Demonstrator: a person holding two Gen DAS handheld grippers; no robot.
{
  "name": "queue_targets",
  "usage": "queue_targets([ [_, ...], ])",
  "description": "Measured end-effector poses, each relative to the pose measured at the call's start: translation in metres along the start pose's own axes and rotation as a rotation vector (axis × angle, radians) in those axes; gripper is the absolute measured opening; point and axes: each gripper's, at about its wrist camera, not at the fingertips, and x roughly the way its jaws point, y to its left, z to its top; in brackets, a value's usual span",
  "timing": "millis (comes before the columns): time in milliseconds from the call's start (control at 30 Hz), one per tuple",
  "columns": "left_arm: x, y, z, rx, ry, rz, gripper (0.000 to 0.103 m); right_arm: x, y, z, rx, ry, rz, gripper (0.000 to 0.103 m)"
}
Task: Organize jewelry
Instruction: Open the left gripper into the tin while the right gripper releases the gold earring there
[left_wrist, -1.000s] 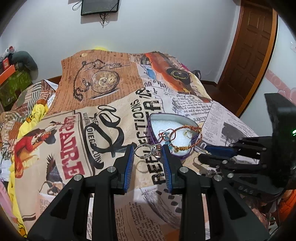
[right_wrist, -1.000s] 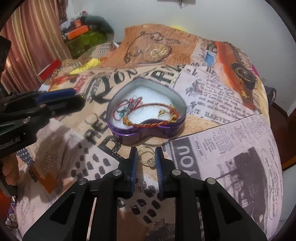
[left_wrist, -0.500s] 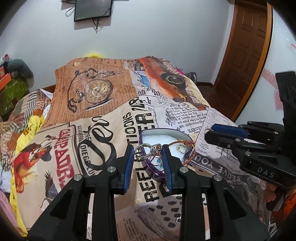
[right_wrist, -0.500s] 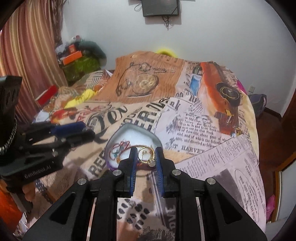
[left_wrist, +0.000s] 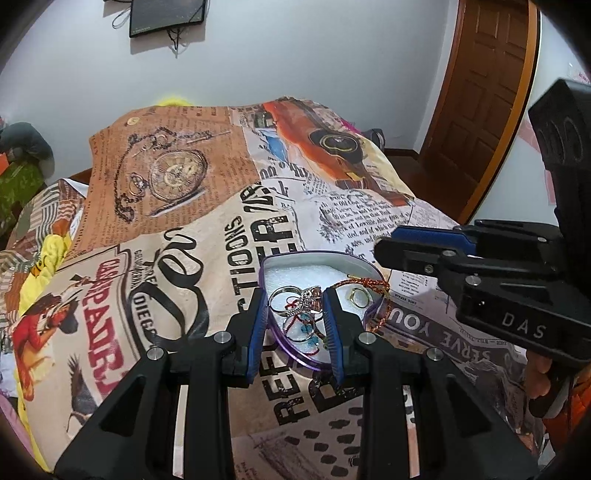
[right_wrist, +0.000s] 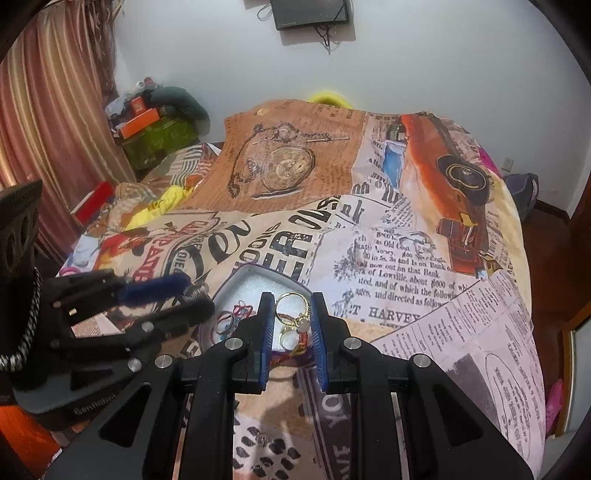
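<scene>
Left gripper (left_wrist: 297, 308) clamps silver ring (left_wrist: 291, 301) over purple heart tin (left_wrist: 280, 341); right gripper (right_wrist: 293, 312) clamps gold ring (right_wrist: 291, 308) just beside.

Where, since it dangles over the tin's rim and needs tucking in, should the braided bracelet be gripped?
Grip the braided bracelet at the stretch draped over the tin's rim, from above on the tin's right side, gripper closing across the cord. There it rides clear of the foam; elsewhere it lies among rings. Left gripper holds the silver ring, right gripper the gold ring; free one first.
</scene>
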Motion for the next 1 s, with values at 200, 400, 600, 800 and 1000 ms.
queue_targets([
  [200, 0.012, -0.004, 0.000, 0.015, 0.033, -0.015, 0.029, 0.008, -0.001, 0.002, 0.002, 0.018, 0.013, 0.017],
  [400, 0.012, -0.003, 0.000, 0.007, 0.030, -0.010, 0.029, 0.015, -0.001, 0.003, 0.003, 0.034, 0.027, 0.017],
  [600, 0.002, 0.007, -0.002, -0.013, 0.015, 0.012, 0.029, 0.022, -0.001, 0.003, 0.012, 0.058, 0.046, 0.018],
  [800, -0.002, 0.015, -0.005, -0.033, 0.018, 0.021, 0.029, 0.025, 0.004, 0.000, 0.001, 0.079, 0.050, 0.018],
  [1000, -0.004, 0.014, -0.006, -0.038, 0.020, 0.019, 0.029, 0.031, 0.006, -0.001, 0.005, 0.119, 0.055, 0.018],
])
